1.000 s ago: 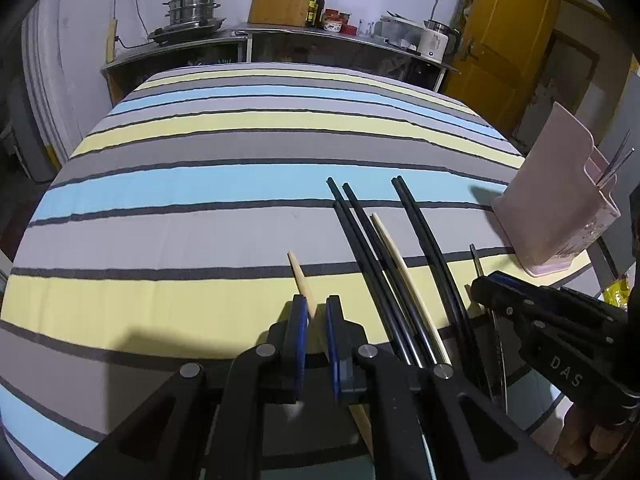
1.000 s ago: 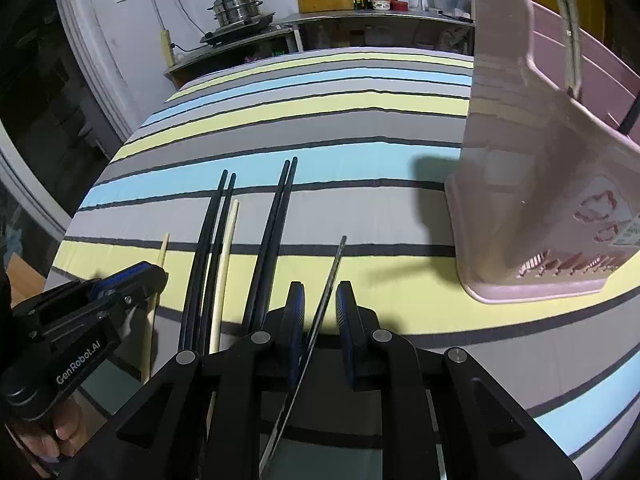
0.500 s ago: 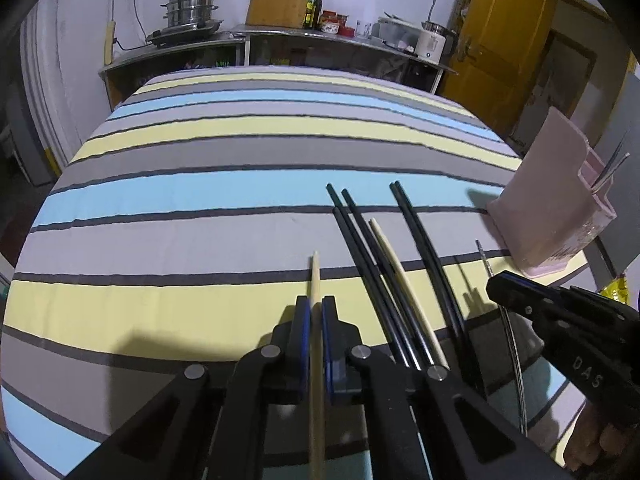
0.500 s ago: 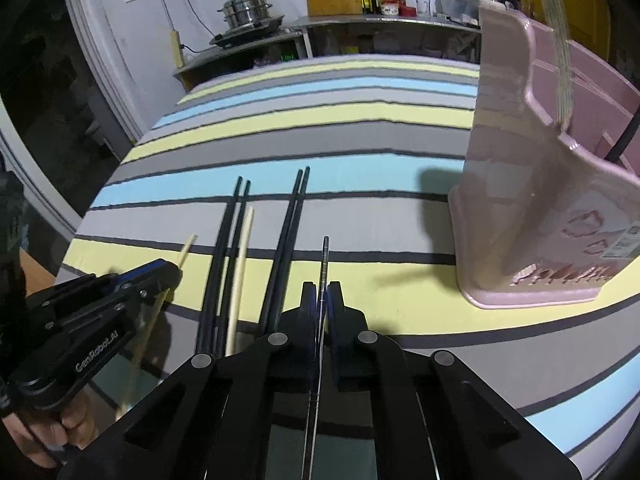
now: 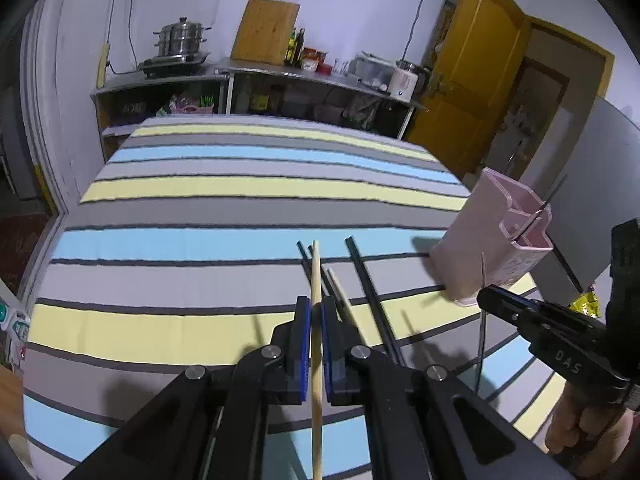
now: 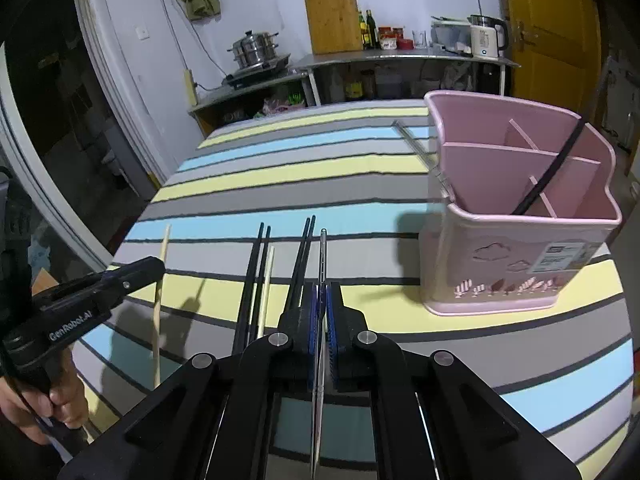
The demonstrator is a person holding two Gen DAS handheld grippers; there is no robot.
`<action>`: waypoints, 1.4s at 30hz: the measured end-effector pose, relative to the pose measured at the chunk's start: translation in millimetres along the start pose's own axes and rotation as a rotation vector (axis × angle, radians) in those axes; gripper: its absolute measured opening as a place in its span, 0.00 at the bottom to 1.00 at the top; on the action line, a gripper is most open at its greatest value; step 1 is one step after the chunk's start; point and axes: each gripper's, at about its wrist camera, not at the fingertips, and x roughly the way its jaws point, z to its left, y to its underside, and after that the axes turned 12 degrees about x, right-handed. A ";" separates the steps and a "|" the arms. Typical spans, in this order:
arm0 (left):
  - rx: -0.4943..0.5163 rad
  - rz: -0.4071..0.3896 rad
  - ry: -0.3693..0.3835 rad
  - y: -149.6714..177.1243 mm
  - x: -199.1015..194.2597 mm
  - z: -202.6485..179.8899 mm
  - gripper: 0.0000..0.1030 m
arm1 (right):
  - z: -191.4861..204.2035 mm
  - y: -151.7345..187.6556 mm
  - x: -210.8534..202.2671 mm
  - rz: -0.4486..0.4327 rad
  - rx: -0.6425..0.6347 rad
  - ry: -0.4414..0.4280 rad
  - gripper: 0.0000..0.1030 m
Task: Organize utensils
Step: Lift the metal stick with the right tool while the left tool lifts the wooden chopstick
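Observation:
My left gripper [image 5: 316, 306] is shut on a wooden chopstick [image 5: 316, 272] and holds it above the striped tablecloth; it also shows in the right wrist view [image 6: 159, 312]. My right gripper [image 6: 322, 290] is shut on a thin metal chopstick [image 6: 322, 252], also lifted. Two pairs of black chopsticks [image 6: 300, 264] and one pale wooden chopstick [image 6: 266, 284] lie on the cloth between the grippers. The pink divided utensil holder [image 6: 520, 248] stands to the right, with a black chopstick [image 6: 548, 172] and a metal one [image 6: 416, 144] in it.
The table's striped cloth [image 5: 240, 208] stretches far ahead. Behind it are a steel counter with a pot [image 5: 180, 42], a cutting board [image 5: 266, 30], bottles and a kettle [image 6: 484, 40]. A yellow door [image 5: 472, 92] stands at the back right.
Both grippers closed on their chopsticks, the left on the wooden one, the right on the metal one, and lifted them off the cloth. Both views have risen and pulled back.

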 end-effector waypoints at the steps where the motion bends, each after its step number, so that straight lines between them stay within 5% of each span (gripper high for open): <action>1: 0.000 -0.006 0.004 -1.4 -5.2 -1.7 0.05 | -0.5 -0.2 -4.3 -0.007 0.001 -0.004 0.05; 20: 0.050 -0.125 0.071 -16.1 -69.1 -23.9 0.00 | -10.1 -5.2 -41.9 -0.085 0.024 -0.017 0.05; 27: -0.020 -0.060 0.058 -10.2 -26.9 -1.8 0.03 | -12.6 -3.1 -43.3 -0.086 0.031 -0.015 0.05; 32: -0.052 0.030 0.048 -6.2 19.8 12.5 0.22 | -15.1 -3.7 -43.0 -0.084 0.036 -0.015 0.05; 42: -0.042 0.156 -0.012 -8.2 100.8 19.2 0.22 | -18.5 -6.5 -43.6 -0.093 0.037 -0.026 0.05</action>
